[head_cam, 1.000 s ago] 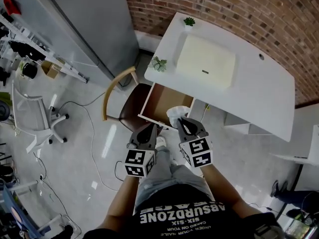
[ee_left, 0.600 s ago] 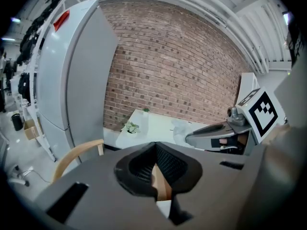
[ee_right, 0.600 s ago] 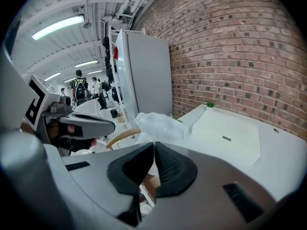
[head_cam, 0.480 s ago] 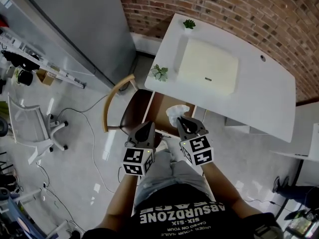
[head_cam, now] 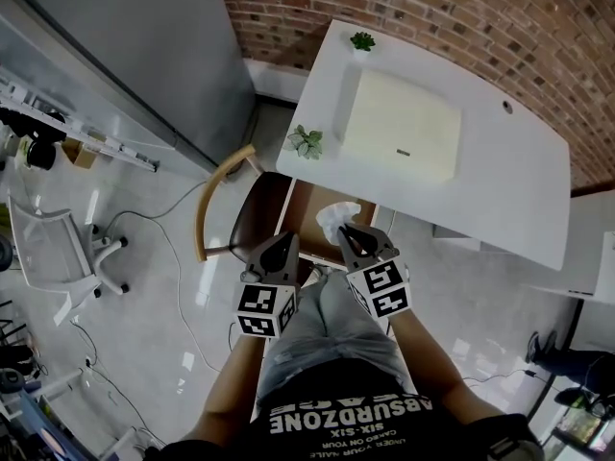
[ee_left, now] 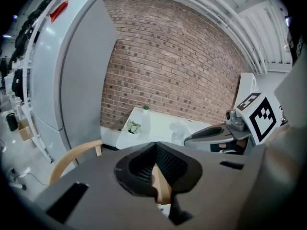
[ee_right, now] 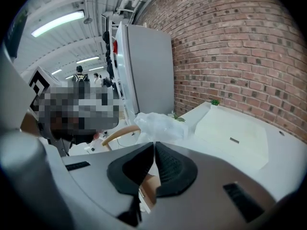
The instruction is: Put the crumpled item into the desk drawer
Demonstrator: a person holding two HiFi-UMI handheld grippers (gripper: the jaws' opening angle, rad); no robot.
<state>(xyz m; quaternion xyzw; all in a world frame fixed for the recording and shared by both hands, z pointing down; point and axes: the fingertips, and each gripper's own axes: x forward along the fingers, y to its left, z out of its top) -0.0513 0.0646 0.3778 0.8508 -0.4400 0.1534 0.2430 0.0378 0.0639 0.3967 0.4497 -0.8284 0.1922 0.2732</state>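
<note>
Since a second ago the crumpled item (head_cam: pixel 338 221) has come closer to the desk (head_cam: pixel 500 176) and hangs over the open drawer (head_cam: pixel 309 200). It looks like thin, light, floppy film, probably slippery, so a bunched fold is the place to pinch. My right gripper (head_cam: pixel 348 231) is clamped on its edge; my left gripper (head_cam: pixel 286 244) is closed and empty.

Left tongs (head_cam: pixel 284 242) closed, empty; right tongs (head_cam: pixel 348 230) clamped on crumpled item (head_cam: pixel 336 217).
</note>
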